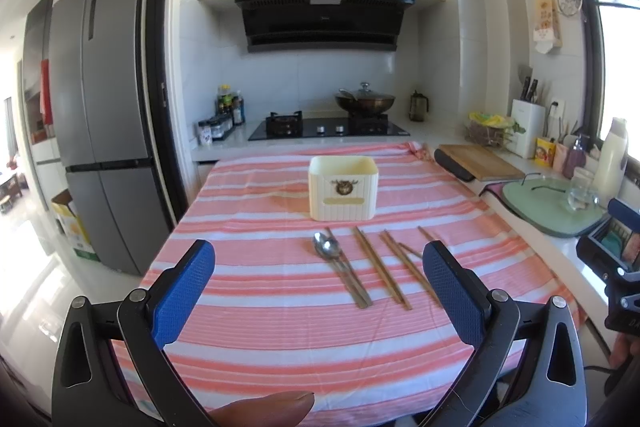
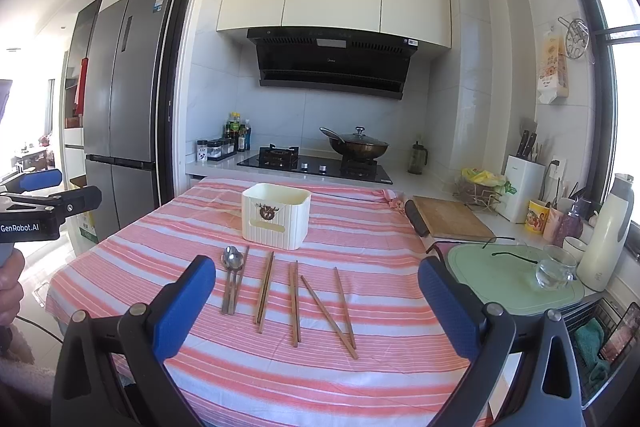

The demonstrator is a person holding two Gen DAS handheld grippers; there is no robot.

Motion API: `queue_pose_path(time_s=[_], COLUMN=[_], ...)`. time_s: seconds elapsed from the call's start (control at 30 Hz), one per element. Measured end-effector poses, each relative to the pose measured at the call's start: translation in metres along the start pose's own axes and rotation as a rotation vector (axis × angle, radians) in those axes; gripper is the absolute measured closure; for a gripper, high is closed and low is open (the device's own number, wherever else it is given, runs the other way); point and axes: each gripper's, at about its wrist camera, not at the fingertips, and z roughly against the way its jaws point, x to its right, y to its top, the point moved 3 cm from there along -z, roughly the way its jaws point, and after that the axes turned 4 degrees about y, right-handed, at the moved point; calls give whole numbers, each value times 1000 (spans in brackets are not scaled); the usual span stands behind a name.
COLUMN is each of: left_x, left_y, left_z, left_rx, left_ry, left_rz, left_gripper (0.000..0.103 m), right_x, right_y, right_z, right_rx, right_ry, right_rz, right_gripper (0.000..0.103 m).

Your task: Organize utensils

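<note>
Cream holder (image 2: pixel 276 215) stands on my striped cloth (image 2: pixel 360 227); spoons (image 2: pixel 233 261) and chopsticks (image 2: pixel 295 303) lie before it. Left gripper (image 1: pixel 318 291) and right gripper (image 2: pixel 316 307): jaws apart, empty.

White lettering reading "GenRobot.AI" is showing on the black body of the left gripper (image 2: pixel 40 183), seen at the left edge of the right wrist view. A few pale letters are showing on the right gripper (image 1: pixel 624 239) at the right edge of the left wrist view, but they are proving too cut off to read. The blue sticker on the refrigerator (image 2: pixel 132 75) and the hood's logo are staying too small to make out.
</note>
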Motion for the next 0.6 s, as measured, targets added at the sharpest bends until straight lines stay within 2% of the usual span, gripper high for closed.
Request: queue_pose_path(time_s=[0.6], left_x=[1], left_y=[0], left_z=[2], left_rx=[0], left_ry=[-1], left_rz=[2], left_gripper=[0], right_x=[-1], right_y=[-2], right_z=[0], right_rx=[2], right_ry=[-3], right_rz=[0], right_gripper=[0])
